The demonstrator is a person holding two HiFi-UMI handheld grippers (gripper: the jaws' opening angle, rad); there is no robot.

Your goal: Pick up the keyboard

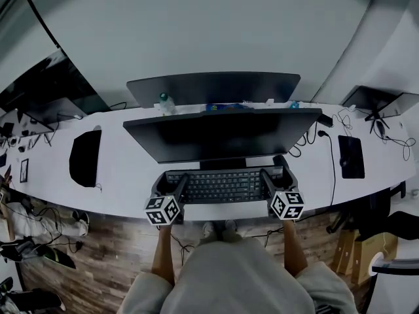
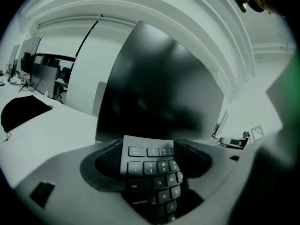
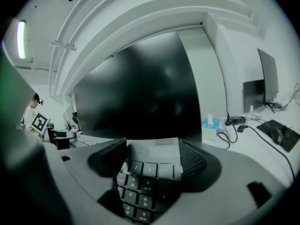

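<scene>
A long white desk stands over a wood floor, by a plain pale wall. The keyboard is in front of the big dark screen. The left gripper pinches its left end, and the right gripper pinches its right end. Only the right gripper view shows a blue tissue box. Only the left gripper view shows keys marked Q, W, A.

On keyboard: tab, Q, W, A, Z
</scene>
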